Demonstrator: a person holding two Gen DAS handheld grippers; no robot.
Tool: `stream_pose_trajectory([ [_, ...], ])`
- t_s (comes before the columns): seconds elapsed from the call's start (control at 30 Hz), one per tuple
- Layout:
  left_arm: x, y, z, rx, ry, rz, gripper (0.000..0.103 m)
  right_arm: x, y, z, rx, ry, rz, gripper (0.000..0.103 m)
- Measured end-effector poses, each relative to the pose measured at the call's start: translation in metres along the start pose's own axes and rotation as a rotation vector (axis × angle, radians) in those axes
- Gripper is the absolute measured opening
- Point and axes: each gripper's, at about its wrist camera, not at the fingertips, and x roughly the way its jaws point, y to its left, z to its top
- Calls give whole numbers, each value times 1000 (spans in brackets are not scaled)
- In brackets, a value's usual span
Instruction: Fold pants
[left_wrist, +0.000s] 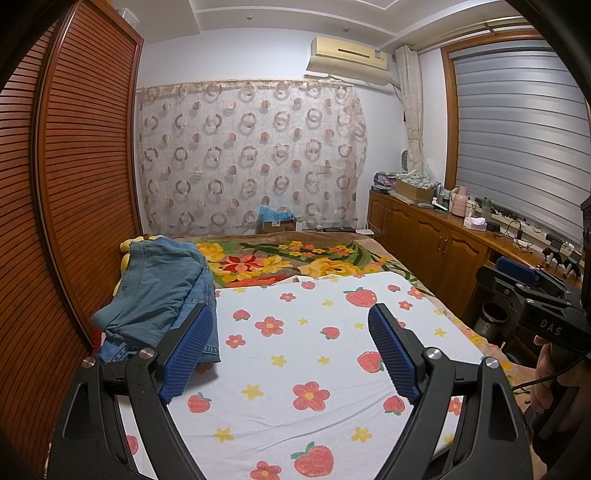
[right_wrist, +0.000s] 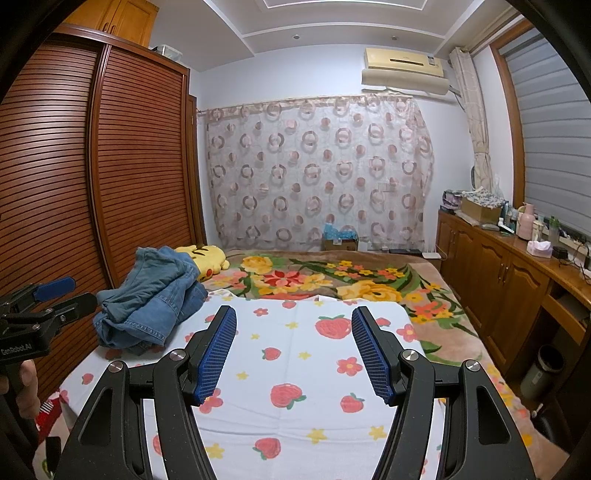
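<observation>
Blue denim pants (left_wrist: 159, 291) lie in a crumpled heap on the left side of the bed, partly on the white strawberry-print sheet (left_wrist: 303, 354). They also show in the right wrist view (right_wrist: 151, 302). My left gripper (left_wrist: 291, 321) is open and empty, above the sheet, its left finger just in front of the heap. My right gripper (right_wrist: 293, 321) is open and empty over the middle of the sheet, to the right of the pants. The right gripper also shows at the right edge of the left wrist view (left_wrist: 517, 280), and the left gripper shows at the left edge of the right wrist view (right_wrist: 55, 295).
A floral blanket (right_wrist: 332, 277) covers the far bed. A yellow plush toy (right_wrist: 203, 258) lies behind the pants. A slatted wardrobe (right_wrist: 92, 166) stands close on the left. A wooden cabinet (right_wrist: 509, 273) with clutter runs along the right, with a bin (right_wrist: 543, 373) beside it.
</observation>
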Motion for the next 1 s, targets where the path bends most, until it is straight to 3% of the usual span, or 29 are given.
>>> stream_pose_trajectory([
  [1.0,0,2,-1,-3,-4,-1,87,0,2,-3,-5,-4,5,67],
])
